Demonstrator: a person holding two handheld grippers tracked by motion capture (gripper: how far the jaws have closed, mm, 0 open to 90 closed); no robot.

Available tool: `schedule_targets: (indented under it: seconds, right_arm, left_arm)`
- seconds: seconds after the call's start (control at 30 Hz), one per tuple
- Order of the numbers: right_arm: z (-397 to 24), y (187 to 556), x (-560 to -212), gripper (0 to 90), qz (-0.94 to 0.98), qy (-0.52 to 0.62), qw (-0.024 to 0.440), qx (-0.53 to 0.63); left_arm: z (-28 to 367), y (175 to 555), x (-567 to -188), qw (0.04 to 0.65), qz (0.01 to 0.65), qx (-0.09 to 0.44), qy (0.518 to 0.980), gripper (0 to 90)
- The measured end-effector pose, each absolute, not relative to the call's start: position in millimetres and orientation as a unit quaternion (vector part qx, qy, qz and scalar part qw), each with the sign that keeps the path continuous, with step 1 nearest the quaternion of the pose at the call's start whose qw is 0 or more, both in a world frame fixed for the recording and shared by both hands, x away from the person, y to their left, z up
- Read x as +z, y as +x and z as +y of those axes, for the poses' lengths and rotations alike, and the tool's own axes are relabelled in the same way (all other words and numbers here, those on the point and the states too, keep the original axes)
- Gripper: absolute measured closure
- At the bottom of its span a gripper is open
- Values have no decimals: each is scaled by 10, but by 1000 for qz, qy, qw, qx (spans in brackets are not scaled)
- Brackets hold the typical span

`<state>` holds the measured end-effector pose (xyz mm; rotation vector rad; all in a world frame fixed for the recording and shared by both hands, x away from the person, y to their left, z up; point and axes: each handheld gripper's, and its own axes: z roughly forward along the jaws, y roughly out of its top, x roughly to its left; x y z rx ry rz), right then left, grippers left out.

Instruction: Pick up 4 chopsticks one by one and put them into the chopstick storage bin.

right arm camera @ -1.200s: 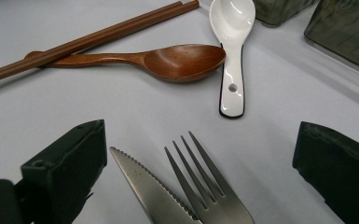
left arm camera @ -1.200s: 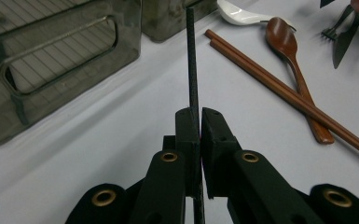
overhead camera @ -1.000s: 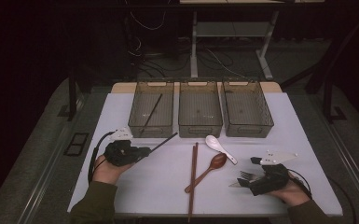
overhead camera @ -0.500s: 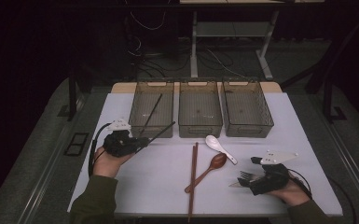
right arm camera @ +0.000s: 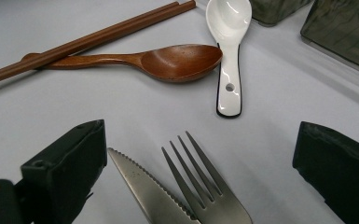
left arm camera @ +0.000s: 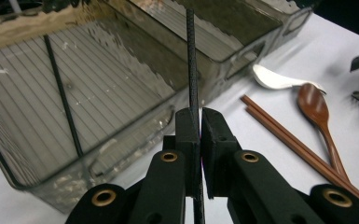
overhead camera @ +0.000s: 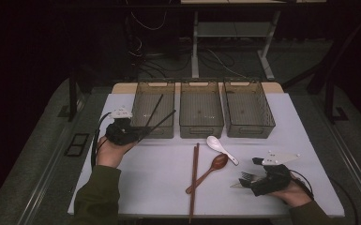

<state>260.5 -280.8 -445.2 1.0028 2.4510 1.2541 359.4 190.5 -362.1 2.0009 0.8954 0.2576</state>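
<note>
1. Three clear bins are standing in a row at the far side of the table (overhead camera: pixel 309 140): the left bin (overhead camera: pixel 143 101), the middle bin (overhead camera: pixel 201 108) and the right bin (overhead camera: pixel 248 108).
2. One black chopstick (overhead camera: pixel 154 110) is lying inside the left bin, leaning toward its far wall.
3. A second black chopstick (left arm camera: pixel 191 60) is being gripped by the left gripper (left arm camera: pixel 199 122). The jaws are pressing nearly together on it, and its free end is pointing out over the left bin's near corner.
4. Two brown chopsticks (overhead camera: pixel 194 173) are lying side by side, touching, near the table's middle.
5. One wooden spoon (overhead camera: pixel 213 166) is resting just beside them, its bowl touching the handle end of one white spoon (overhead camera: pixel 220 147).
6. One fork (right arm camera: pixel 205 186) and one knife (right arm camera: pixel 144 189) are lying side by side on the table at the near right.
7. The right gripper (right arm camera: pixel 200 158) is sitting with its jaws wide apart, one on each side of the fork and knife; the pads are pressing on neither.
</note>
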Motion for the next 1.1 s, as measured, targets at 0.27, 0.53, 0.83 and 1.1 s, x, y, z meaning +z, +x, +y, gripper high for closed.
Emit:
schedule_targets:
  seconds: [0.27,0.53,0.83,1.1]
  right_arm:
    - [-2811,2607,-4451,29,832,340,105,426]
    - [-2813,2609,-4452,29,832,340,104,427]
    - [-2816,2608,-4451,29,831,340,104,427]
    - [-2816,2609,-4451,29,831,340,104,428]
  left_arm:
    - [1868,3786,-3553,446,370,110,807,852]
    - [1840,4010,-3520,441,385,117,802,852]
    - [1827,4263,-3534,433,409,131,793,851]
    - [1794,4445,-3576,427,434,138,781,851]
